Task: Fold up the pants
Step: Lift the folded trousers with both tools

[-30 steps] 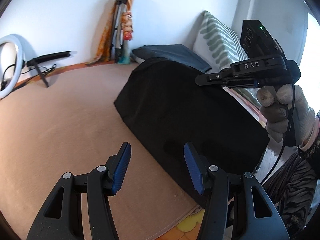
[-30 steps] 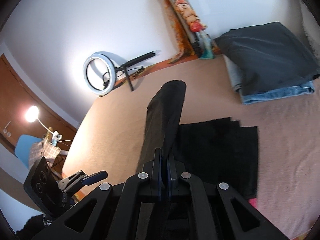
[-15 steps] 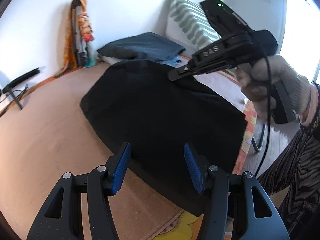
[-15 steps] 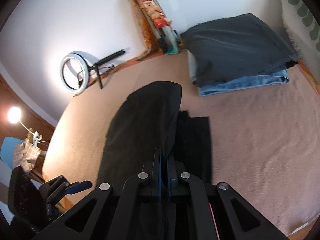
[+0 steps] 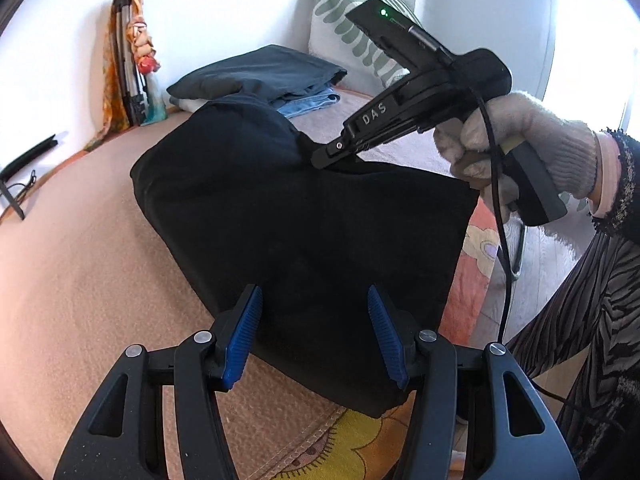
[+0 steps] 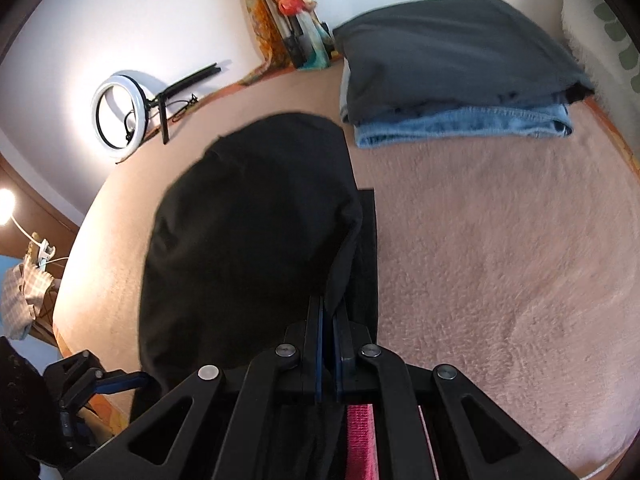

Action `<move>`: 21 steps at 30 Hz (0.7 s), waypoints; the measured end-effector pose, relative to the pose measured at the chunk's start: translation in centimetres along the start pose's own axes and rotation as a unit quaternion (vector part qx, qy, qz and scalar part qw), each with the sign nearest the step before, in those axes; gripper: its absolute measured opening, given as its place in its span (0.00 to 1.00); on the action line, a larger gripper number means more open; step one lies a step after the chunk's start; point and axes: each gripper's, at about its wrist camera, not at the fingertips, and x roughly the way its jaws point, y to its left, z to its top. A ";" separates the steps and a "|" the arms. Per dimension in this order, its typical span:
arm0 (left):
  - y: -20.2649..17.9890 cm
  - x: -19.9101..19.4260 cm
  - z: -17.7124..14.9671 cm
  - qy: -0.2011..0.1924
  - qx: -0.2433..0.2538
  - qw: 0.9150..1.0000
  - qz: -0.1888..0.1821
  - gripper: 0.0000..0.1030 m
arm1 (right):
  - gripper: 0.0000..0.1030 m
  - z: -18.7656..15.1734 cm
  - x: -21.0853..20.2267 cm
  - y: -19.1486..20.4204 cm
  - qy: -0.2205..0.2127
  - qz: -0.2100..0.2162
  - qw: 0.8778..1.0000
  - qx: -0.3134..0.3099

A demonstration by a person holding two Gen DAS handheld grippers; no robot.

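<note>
Left wrist view: the bed (image 5: 72, 280), under a pinkish-tan blanket, fills the frame. On it lie the black pants (image 5: 304, 216), my task item, spread near the bed's edge with one fold raised off the blanket. Behind them, against the wall, sits a stack of folded clothes (image 5: 260, 76), dark grey over blue denim, with a leaf-patterned pillow (image 5: 352, 20) beside it. My right hand-held gripper (image 5: 332, 156), carried by a gloved hand (image 5: 520, 140), is clenched on the raised fold of the pants. My left hand-held gripper (image 5: 316, 330) stands released over the near part of the pants, its blue pads (image 5: 242, 334) parted with nothing pressed between them.

Right wrist view: the pants (image 6: 248, 232) rise as a dark hump from the right hand-held gripper (image 6: 329, 316), whose jaws are pinched together on the cloth; a flat black layer lies on the bed (image 6: 500, 260) just beside the hump. The folded clothes (image 6: 452, 68) rest farther back. A ring light (image 6: 118, 114) leans at the wall. The left hand-held gripper (image 6: 120, 382) shows at lower left.
</note>
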 end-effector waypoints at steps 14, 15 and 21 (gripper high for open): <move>4.9 -2.3 1.0 0.004 -0.162 0.985 -0.050 0.63 | 0.59 -1.6 -2.9 -1.5 -0.010 0.042 0.999 -0.005; 5.9 -2.3 1.0 0.009 -0.192 0.980 -0.055 0.63 | 0.59 -1.7 -2.7 -1.8 -0.007 0.052 0.999 -0.001; 10.1 -1.8 0.6 0.007 -0.319 0.943 -0.093 0.63 | 0.61 -1.5 -1.7 -3.5 0.008 0.125 0.991 0.037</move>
